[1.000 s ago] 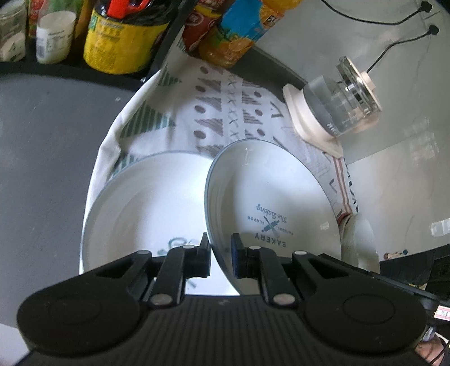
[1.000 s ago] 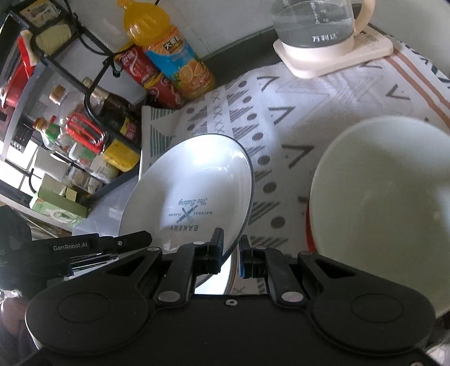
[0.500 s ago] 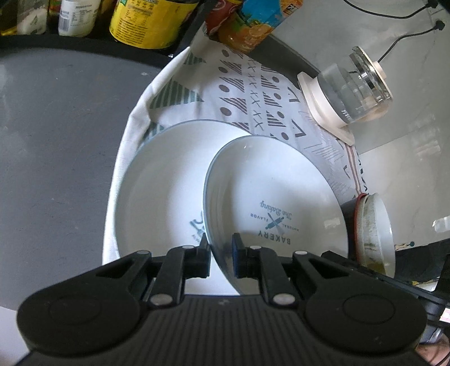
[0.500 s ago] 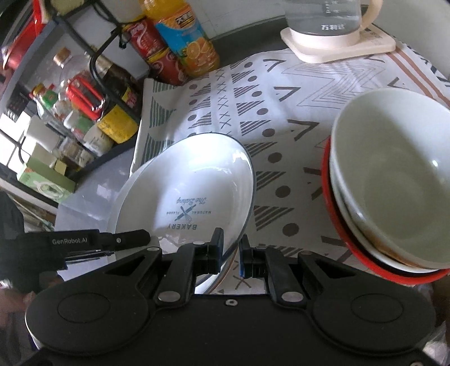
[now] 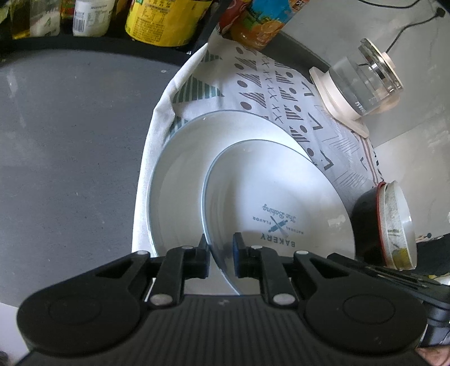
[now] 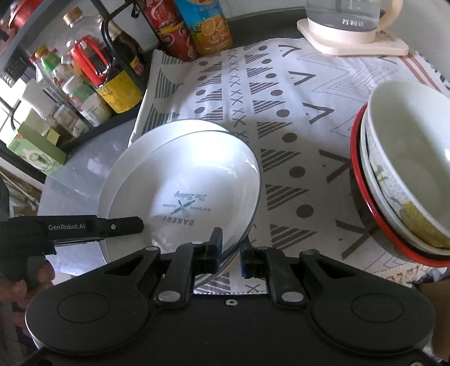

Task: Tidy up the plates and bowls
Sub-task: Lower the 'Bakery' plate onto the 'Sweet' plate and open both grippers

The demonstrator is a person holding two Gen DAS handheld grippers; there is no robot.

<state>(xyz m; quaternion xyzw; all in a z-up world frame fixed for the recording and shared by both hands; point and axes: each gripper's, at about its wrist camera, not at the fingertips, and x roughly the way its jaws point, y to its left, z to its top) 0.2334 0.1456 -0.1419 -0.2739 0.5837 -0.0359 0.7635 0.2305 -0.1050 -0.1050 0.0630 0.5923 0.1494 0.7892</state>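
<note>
A white "BAKERY" plate (image 5: 270, 197) is held by both grippers just above a larger white plate (image 5: 180, 174) that lies on the patterned cloth (image 5: 270, 84). My left gripper (image 5: 220, 254) is shut on the plate's rim at one side. My right gripper (image 6: 229, 249) is shut on the rim at the other side of the BAKERY plate (image 6: 191, 180). The larger plate (image 6: 137, 149) shows beneath it. A stack of bowls (image 6: 405, 169), white ones in a red-rimmed one, stands at the right on the cloth; it also shows in the left wrist view (image 5: 393, 222).
A glass kettle on a cream base (image 6: 346, 25) stands at the back of the cloth. Bottles of juice and soda (image 6: 202, 25) and a black rack of condiment bottles (image 6: 92, 73) line the back left. Grey countertop (image 5: 70, 154) lies left of the cloth.
Both grippers have lowered the BAKERY plate toward the larger plate, and it now lies flatter and more centred over it. The bowl stack has come into clearer view at the right.
</note>
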